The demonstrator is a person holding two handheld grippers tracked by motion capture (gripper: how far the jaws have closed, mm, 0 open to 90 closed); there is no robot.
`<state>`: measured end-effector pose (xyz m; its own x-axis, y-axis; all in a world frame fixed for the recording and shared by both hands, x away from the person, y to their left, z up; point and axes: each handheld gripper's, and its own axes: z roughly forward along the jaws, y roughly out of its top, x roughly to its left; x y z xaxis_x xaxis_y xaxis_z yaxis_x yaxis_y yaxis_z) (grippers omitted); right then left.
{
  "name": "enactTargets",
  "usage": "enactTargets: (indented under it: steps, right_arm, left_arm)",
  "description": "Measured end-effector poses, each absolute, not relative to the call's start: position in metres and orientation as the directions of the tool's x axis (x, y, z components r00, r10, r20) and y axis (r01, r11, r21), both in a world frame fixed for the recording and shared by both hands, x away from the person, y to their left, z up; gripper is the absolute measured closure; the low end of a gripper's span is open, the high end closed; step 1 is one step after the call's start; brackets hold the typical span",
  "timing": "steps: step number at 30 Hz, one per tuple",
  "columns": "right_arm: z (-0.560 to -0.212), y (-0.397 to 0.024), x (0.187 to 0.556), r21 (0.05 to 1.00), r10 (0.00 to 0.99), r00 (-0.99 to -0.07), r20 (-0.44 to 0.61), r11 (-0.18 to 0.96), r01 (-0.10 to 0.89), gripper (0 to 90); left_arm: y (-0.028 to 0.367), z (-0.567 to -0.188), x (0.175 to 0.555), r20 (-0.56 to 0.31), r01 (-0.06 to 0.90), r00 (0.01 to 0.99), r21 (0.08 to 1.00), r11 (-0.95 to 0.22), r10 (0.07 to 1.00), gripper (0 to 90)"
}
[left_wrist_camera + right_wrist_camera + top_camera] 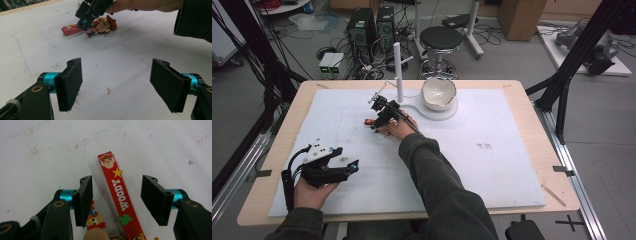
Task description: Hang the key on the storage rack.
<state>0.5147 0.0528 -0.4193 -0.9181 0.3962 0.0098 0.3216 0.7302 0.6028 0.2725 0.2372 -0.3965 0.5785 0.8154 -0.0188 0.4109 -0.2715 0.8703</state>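
A red rubber strap (117, 192) with a cowboy face, a star and white letters lies flat on the white mat. A small cowboy figure (96, 225) is joined to its near end. My right gripper (117, 180) points down over it with a jaw on either side of the strap, and the pads stand clear of it. In the left gripper view the strap (71, 29) and the figure (105, 25) lie under the right gripper (85, 22). My left gripper (117, 65) rests low at the mat's near left (353, 166), open wide with nothing between its pads.
A white bowl (438, 92) leans on a white stand base with an upright post (398, 70) at the back of the mat (492, 150). The right forearm's dark sleeve (437, 170) crosses the middle. The wooden table edge (552, 145) frames the mat.
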Motion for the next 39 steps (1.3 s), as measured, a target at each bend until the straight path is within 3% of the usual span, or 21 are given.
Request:
enactTargets:
  steps: [30, 39]
  right_arm:
    - [-0.4244, 0.0592, 0.5194, 0.568, 0.393, -0.92, 0.008, 0.755, 0.328, 73.1]
    - [-0.4229, 0.0569, 0.52, 0.562, 0.391, -0.92, 0.014, 0.758, 0.331, 73.8]
  left_arm:
    - [0.2361, -0.3968, 0.2746, -0.022, 0.411, 0.584, 0.871, -0.271, 0.811, 26.4]
    - [0.2361, -0.3966, 0.2745, -0.022, 0.411, 0.584, 0.87, -0.272, 0.811, 26.4]
